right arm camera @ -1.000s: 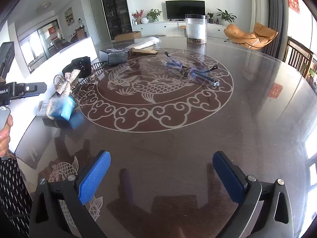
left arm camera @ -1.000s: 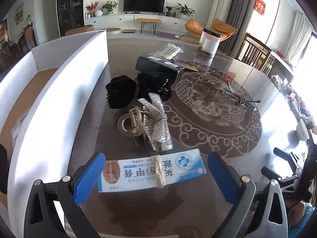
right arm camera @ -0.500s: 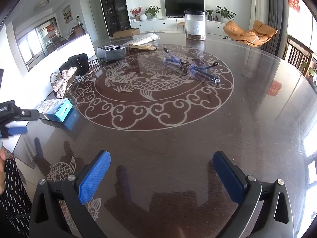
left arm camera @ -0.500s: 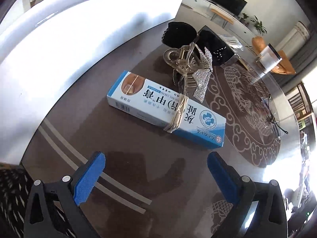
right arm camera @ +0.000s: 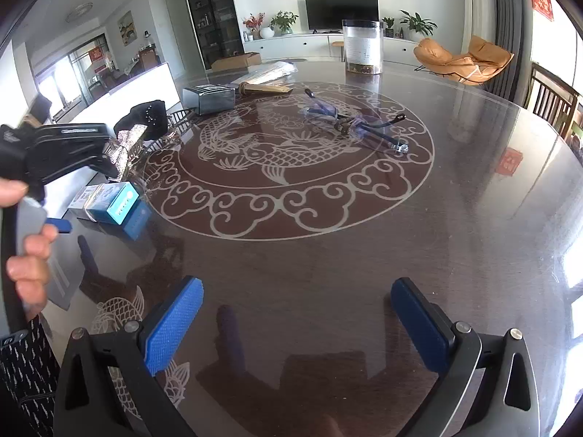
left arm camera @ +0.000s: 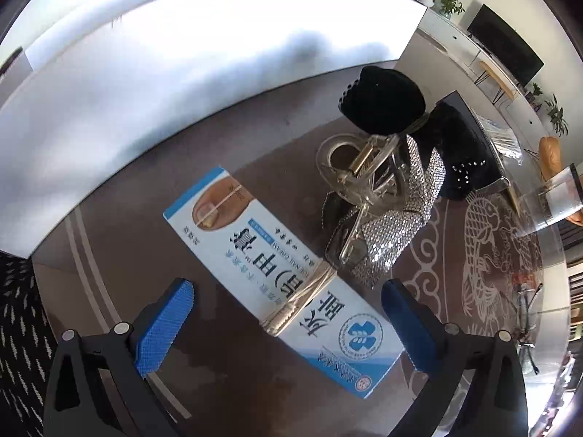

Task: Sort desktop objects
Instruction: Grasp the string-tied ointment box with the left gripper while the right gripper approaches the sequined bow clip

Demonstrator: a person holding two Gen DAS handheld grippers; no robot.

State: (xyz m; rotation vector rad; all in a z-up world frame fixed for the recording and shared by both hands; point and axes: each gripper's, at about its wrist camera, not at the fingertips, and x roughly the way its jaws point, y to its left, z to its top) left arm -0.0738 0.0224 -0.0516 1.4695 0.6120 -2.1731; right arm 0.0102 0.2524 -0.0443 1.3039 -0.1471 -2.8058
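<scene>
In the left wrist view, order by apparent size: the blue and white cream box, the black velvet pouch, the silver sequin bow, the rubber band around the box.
1. Blue and white cream box, nearest the lens, which inflates it.
2. Silver sequin bow and black velvet pouch: too alike to rank.
3. Rubber band, smallest.

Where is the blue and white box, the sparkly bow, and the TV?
box (left arm camera: 277, 273), left wrist view, middle of its printed top face
bow (left arm camera: 397, 225), left wrist view, its glittery lower loop
TV (right arm camera: 341, 11), right wrist view, centre of the dark screen
</scene>
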